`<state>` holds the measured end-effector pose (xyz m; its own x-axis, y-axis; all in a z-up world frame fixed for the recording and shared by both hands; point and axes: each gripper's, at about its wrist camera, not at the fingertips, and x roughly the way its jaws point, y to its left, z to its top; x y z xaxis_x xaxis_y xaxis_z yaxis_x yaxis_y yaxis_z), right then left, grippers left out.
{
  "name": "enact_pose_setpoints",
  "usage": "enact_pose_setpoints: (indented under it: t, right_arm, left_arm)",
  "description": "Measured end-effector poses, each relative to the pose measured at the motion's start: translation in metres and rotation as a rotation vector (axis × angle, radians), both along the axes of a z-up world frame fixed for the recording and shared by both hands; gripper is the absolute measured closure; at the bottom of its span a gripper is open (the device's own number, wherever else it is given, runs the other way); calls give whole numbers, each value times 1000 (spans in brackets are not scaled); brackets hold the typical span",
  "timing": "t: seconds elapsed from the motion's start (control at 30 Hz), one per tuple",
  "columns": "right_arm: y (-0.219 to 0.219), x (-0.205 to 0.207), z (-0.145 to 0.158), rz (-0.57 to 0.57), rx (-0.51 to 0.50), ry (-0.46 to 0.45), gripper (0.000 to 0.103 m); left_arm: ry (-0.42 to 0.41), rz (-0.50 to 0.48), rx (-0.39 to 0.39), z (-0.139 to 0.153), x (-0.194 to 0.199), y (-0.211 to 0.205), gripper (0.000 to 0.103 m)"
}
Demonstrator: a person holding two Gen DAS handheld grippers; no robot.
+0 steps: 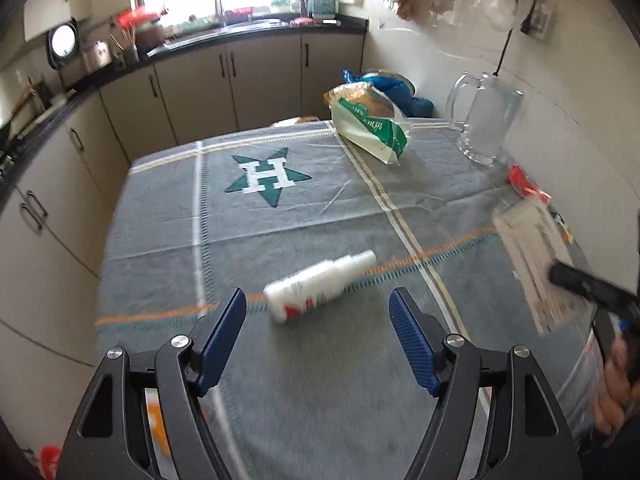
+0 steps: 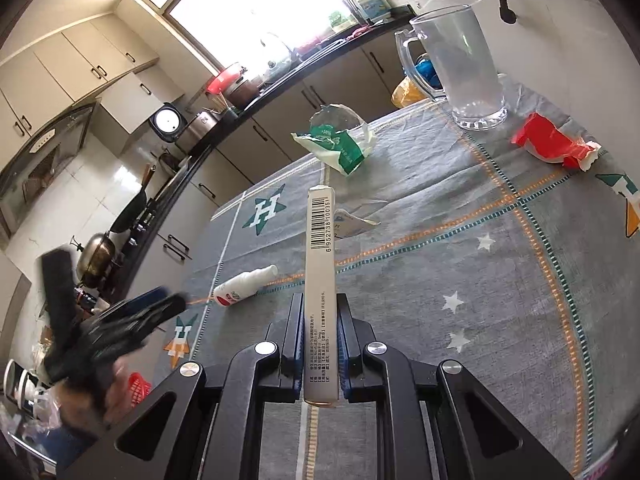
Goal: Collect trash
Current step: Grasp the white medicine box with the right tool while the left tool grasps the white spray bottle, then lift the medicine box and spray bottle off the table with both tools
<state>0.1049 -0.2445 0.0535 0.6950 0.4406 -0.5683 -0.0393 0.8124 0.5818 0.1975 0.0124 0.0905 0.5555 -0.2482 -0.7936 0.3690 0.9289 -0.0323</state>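
Kitchen cabinets, a dark counter with a sink and a bright window ring a worktop [image 1: 168,240] covered in grey cloth printed with green stars.

Nearest, the left hand-held gripper [image 1: 316,316] hovers low over the near edge of the worktop, its blue-padded fingers spread wide apart and holding nothing. Just beyond its fingertips a small white plastic spray bottle with a red label [image 1: 320,286] lies on its side. The view is blurred, so the gripper seems to be moving; a fast approach could knock the round bottle and roll it toward the left edge.

Over the right side, the right hand-held gripper [image 2: 319,312] is clamped on a long, thin, pale cardboard box with a barcode [image 2: 319,264], held off the cloth and sticking far out past the fingers. That long overhang could swing into something or twist loose in the pads.

Mid-worktop lies a small clear torn wrapper [image 2: 352,222], thin and flat, probably hard to pinch. Toward the far edge sits an opened green and white plastic bag [image 1: 372,128]. At the far right corner stands an empty clear glass pitcher with a handle [image 1: 486,120], with a crumpled red wrapper [image 2: 552,146] just beside it. Reaching for that wrapper risks tipping the pitcher.
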Motion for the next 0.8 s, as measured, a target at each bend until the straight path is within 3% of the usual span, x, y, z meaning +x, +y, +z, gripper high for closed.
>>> enact_pose_setpoints:
  t: [0.13, 0.23, 0.3, 0.4, 0.57, 0.63, 0.7, 0.8]
  right_arm:
    - [-3, -2, 2, 5, 25, -4, 88]
    - [-6, -2, 1, -5, 35, -2, 88]
    - [-7, -1, -1, -5, 44, 7, 88]
    - [-9, 2, -4, -8, 52, 24, 88]
    - [-7, 5, -6, -3, 46, 32, 88]
    - [-4, 6, -6, 0, 35, 30, 88]
    - [0, 6, -6, 0, 5, 27, 88]
    - [6, 7, -8, 2, -36, 29, 88]
  left_arm:
    - [20, -50, 32, -24, 27, -12, 30]
    - [61, -66, -9, -38, 43, -10, 31]
    - [84, -76, -39, -43, 47, -7, 42]
    - [109, -112, -40, -49, 40, -7, 53]
    - [107, -173, 49, -65, 9, -23, 56]
    - [57, -155, 118, -67, -1, -33, 59]
    - [58, -120, 100, -67, -3, -37, 74]
    - [42, -36, 119, -67, -6, -43, 74]
